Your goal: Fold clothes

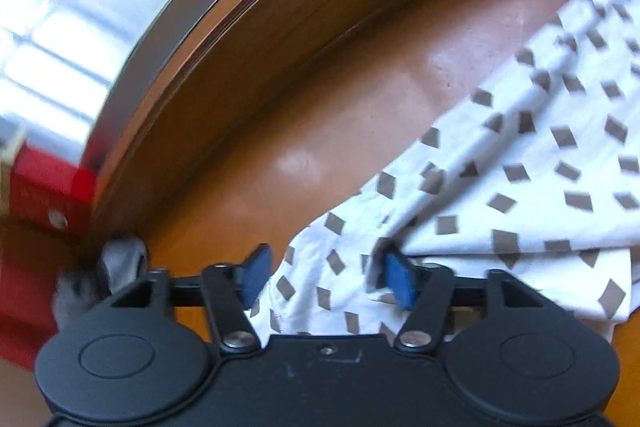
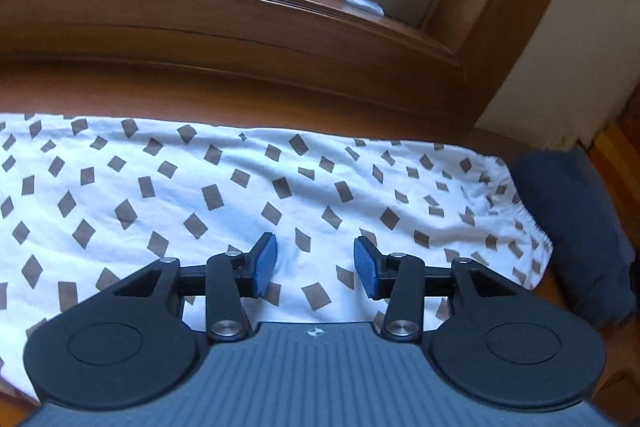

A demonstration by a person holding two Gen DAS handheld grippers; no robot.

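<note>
**Patterned garment spread on the bench, both sets of fingers parted**

The brown bench (image 2: 120, 95) has a smooth, slightly glossy top and runs along a wooden window frame (image 2: 280, 15) with stepped mouldings. Across it lies the white garment (image 2: 224, 187), a soft, thin cloth scattered with small brown diamond shapes. In the right wrist view it lies fairly flat, with a gathered, puckered edge at its right end; in the left wrist view it is bunched into long folds (image 1: 500, 163).

The right gripper (image 2: 315, 267) tilts down over the middle of the cloth. Its fingers stand apart, nothing pinched between the blue ribbed pads (image 2: 266, 265).

The left gripper (image 1: 326, 277) angles down at the garment's rumpled end. Its fingers are spread wide, with cloth between them; one blue pad (image 1: 398, 281) sits against a fold, the other is clear of it.

A dark blue padded object (image 2: 576, 227) sits just beside the garment's gathered end. A red object (image 1: 44, 195) shows at the bench's left edge, blurred. No writing is legible.
</note>
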